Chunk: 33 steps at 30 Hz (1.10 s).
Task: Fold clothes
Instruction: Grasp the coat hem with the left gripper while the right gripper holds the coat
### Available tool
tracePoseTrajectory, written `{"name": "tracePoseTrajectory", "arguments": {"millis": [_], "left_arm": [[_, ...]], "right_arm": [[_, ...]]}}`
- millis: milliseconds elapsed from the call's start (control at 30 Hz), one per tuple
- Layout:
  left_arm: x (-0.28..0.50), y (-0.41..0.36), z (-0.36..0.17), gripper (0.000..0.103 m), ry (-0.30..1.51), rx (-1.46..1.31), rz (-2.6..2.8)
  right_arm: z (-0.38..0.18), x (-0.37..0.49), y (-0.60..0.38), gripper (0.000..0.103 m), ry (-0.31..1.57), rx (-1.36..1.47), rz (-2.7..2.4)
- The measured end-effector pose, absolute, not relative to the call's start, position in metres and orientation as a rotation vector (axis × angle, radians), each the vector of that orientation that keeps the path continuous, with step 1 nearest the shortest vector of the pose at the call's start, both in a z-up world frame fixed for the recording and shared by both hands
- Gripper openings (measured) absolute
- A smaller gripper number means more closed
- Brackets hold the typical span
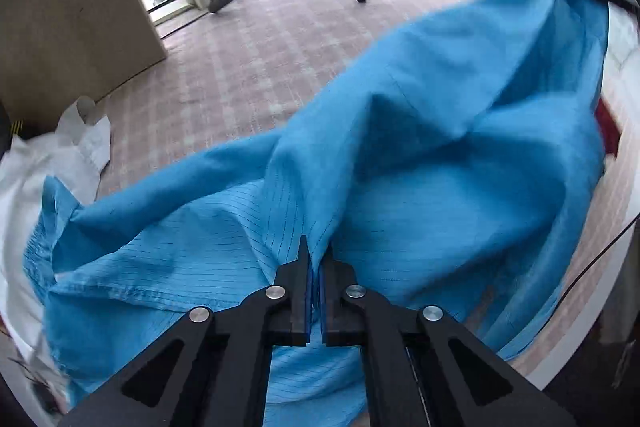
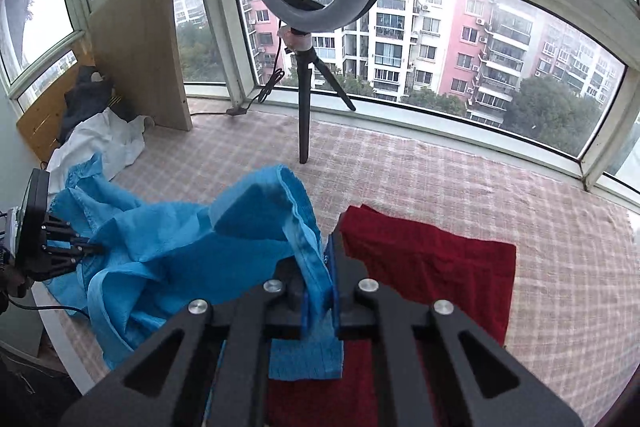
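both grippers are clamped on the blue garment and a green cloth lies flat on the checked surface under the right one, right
Not quite: the flat cloth is dark red, not green, as the right wrist view shows. The rest holds: the left gripper and right gripper both have jaws shut on the blue garment.

No readable text, label, brand, number or sign is found in either wrist view. Nothing is printed on any surface that shows, and anything finer is lost to blur and distance.
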State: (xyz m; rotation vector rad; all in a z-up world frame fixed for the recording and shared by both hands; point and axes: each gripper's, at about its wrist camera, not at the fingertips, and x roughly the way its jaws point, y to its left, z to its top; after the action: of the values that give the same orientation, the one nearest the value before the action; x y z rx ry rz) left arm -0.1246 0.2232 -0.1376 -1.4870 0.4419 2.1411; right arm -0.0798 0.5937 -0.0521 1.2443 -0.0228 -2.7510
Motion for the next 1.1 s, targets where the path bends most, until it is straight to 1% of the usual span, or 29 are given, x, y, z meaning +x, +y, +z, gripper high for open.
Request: {"name": "tracePoseTrajectory", "arguments": {"millis": [67,200,267,467,500,533,567,600,733,800,867,933,1000,1067,1100], "left_arm": [[-0.122,0.219,-0.111,0.001,0.389,-1.424,2.161],[-0.104,0.215,-0.036,0.001,0.382,-1.240,2.206],[-0.092,0.214,-0.002,0.001,0.408,-1.158,2.228],[-0.059,0.228,-0.041,0.003,0.525,-1.263,2.123],[-0.054,0.231,-0.048,0.009,0.544,-1.280,2.104],[-0.048,0.233,-0.055,0.017,0.563,-1.297,2.086],[-0.043,0.235,-0.061,0.023,0.582,-1.313,2.067],[-0.037,0.238,-0.068,0.035,0.600,-1.330,2.048],[-0.017,0.248,-0.092,0.033,0.661,-1.388,1.973],[-0.015,0.256,-0.084,0.033,0.584,-1.365,1.961],[-0.014,0.270,-0.070,0.037,0.571,-1.289,1.987],[-0.017,0.289,-0.058,0.044,0.571,-1.210,2.007],[-0.023,0.312,-0.053,0.049,0.549,-1.138,2.000],[-0.032,0.335,-0.058,0.049,0.558,-1.087,1.987],[-0.034,0.347,-0.062,0.049,0.591,-1.065,1.992]], "right_arm": [[-0.047,-0.083,0.601,0.007,-0.032,1.232,-2.760],[-0.039,-0.081,0.610,0.007,-0.022,1.216,-2.794],[-0.036,-0.081,0.615,0.007,-0.019,1.213,-2.819],[-0.024,-0.072,0.643,0.005,-0.195,1.125,-2.873],[-0.023,-0.070,0.645,0.005,-0.217,1.121,-2.868],[-0.022,-0.070,0.646,0.005,-0.231,1.118,-2.864],[-0.022,-0.070,0.646,0.005,-0.230,1.120,-2.860],[-0.021,-0.070,0.645,0.005,-0.221,1.125,-2.857],[-0.017,-0.066,0.638,0.005,-0.167,1.122,-2.854],[-0.013,-0.065,0.635,0.005,-0.147,1.106,-2.861],[-0.008,-0.063,0.632,0.005,-0.132,1.088,-2.868],[-0.001,-0.061,0.631,0.005,-0.133,1.065,-2.870],[0.007,-0.058,0.629,0.005,-0.134,1.043,-2.872],[0.014,-0.056,0.628,0.005,-0.136,1.020,-2.875],[0.018,-0.055,0.627,0.005,-0.136,1.009,-2.876]]}}
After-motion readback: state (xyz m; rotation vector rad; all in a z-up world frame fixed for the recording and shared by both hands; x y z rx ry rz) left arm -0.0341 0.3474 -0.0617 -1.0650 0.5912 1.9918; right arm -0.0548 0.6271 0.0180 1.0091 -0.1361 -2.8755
